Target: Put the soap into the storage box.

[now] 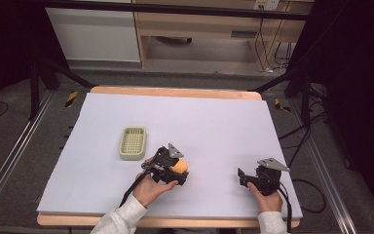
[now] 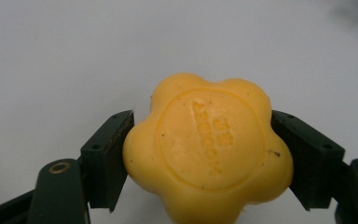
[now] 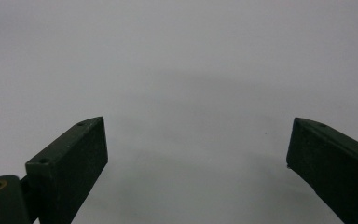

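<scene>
A yellow flower-shaped soap bar (image 2: 208,148) with stamped lettering sits between the jaws of my left gripper (image 2: 200,154), which press on both of its sides. In the high view that left gripper (image 1: 175,168) holds the soap (image 1: 180,167) near the table's front centre. A pale green slotted soap dish (image 1: 133,143) lies on the table to the left and a little beyond. My right gripper (image 1: 243,176) rests low at the front right, and in its own view the right gripper (image 3: 196,154) has its jaws wide apart over bare white surface.
A white sheet (image 1: 199,122) covers the wooden table. Black stand legs (image 1: 53,70) and cables (image 1: 302,136) flank the table on the floor. A wooden cabinet (image 1: 199,29) stands behind.
</scene>
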`<state>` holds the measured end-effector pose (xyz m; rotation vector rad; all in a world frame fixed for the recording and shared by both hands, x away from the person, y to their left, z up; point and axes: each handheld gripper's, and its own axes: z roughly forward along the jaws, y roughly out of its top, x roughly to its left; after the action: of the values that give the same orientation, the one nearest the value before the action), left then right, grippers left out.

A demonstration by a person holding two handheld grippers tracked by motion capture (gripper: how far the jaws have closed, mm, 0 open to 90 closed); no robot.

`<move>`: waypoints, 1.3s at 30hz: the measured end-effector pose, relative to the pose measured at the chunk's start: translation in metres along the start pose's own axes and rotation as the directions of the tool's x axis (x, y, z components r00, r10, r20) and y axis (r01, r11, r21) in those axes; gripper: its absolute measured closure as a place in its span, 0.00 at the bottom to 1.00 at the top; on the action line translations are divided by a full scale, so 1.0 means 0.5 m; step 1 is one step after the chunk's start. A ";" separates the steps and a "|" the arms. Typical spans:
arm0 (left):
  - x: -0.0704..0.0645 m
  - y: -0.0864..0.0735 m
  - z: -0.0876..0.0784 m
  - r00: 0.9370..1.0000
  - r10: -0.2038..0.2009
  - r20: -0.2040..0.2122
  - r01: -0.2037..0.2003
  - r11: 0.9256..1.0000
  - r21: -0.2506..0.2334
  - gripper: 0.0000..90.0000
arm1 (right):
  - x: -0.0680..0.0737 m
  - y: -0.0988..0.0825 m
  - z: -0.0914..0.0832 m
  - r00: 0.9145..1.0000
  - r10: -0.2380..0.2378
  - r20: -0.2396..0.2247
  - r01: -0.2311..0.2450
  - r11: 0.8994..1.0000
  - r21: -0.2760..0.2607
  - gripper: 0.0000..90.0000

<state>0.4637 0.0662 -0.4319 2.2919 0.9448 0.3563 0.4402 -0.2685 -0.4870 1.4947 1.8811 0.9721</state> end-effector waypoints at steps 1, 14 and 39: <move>0.010 -0.004 -0.010 1.000 -0.007 -0.005 0.007 1.000 -0.004 0.28 | 0.000 0.000 0.000 1.000 0.001 0.000 -0.001 1.000 0.000 0.06; 0.077 -0.024 -0.064 0.997 -0.063 -0.036 0.062 0.997 -0.038 0.28 | -0.001 0.000 0.001 1.000 -0.003 0.002 0.003 1.000 0.001 0.06; 0.164 -0.029 -0.103 0.984 -0.152 -0.095 0.145 0.986 -0.076 0.28 | -0.001 0.001 0.002 1.000 -0.003 0.000 0.003 1.000 0.006 0.06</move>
<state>0.4901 0.1553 -0.4007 2.1422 1.1295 0.4368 0.4410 -0.2685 -0.4873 1.4949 1.8879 0.9661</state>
